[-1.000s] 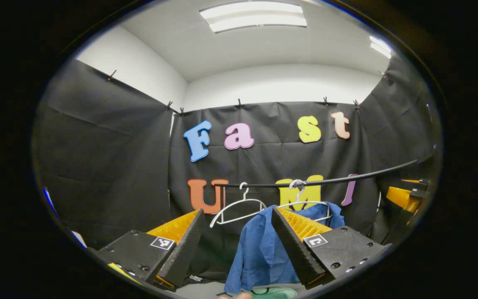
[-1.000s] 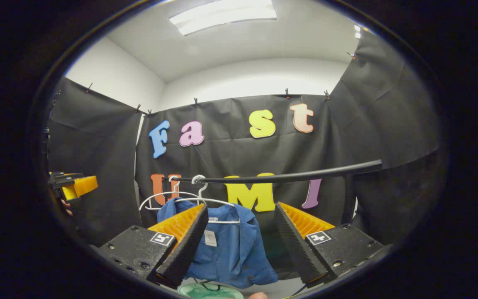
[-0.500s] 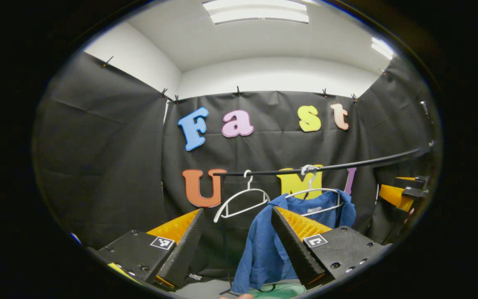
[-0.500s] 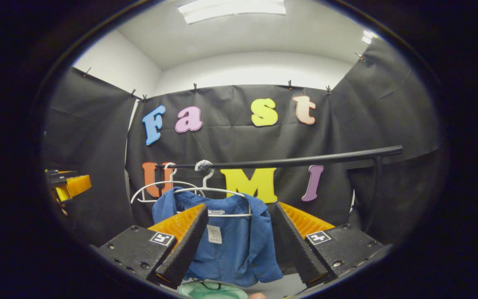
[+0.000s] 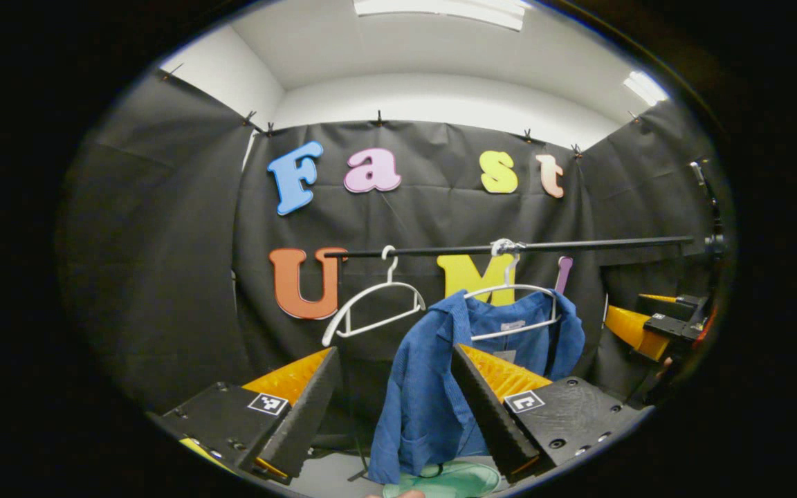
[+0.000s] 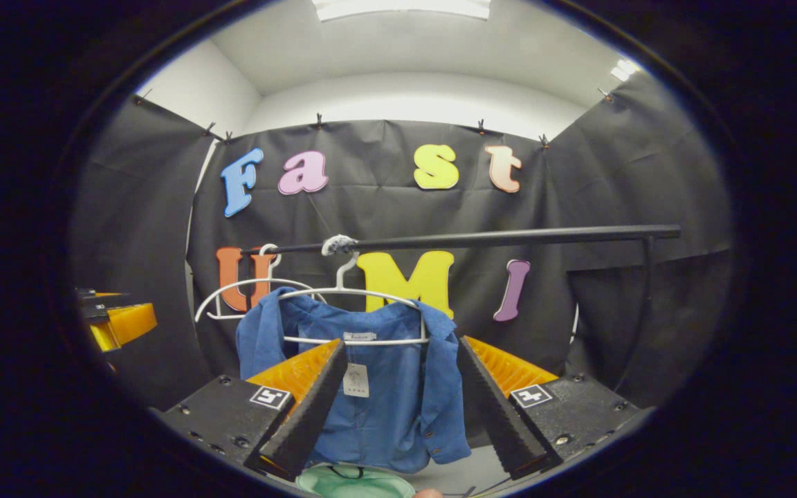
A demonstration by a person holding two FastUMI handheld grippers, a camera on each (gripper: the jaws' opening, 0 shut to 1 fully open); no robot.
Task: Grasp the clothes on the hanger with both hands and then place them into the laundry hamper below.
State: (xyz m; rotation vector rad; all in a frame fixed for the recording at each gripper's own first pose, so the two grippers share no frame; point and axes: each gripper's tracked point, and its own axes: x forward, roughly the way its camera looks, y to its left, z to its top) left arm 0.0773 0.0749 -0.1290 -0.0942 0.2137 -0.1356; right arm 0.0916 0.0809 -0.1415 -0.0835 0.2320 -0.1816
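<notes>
Black cloth wall behind. Left gripper view: rail (image 5: pixel 509 246) carrying 2 hangers, blue shirt (image 5: pixel 440 373) on the right one; left gripper (image 5: pixel 395 408) open, short of shirt. Right gripper view: right gripper (image 6: pixel 398 408) open, shirt (image 6: pixel 385 387) between fingers, untouched; green hamper (image 6: pixel 353 482) below.

A black rail (image 6: pixel 495 238) carries two white hangers (one bare (image 5: pixel 371 308)); a blue shirt (image 6: pixel 385 387) drapes the other.
</notes>
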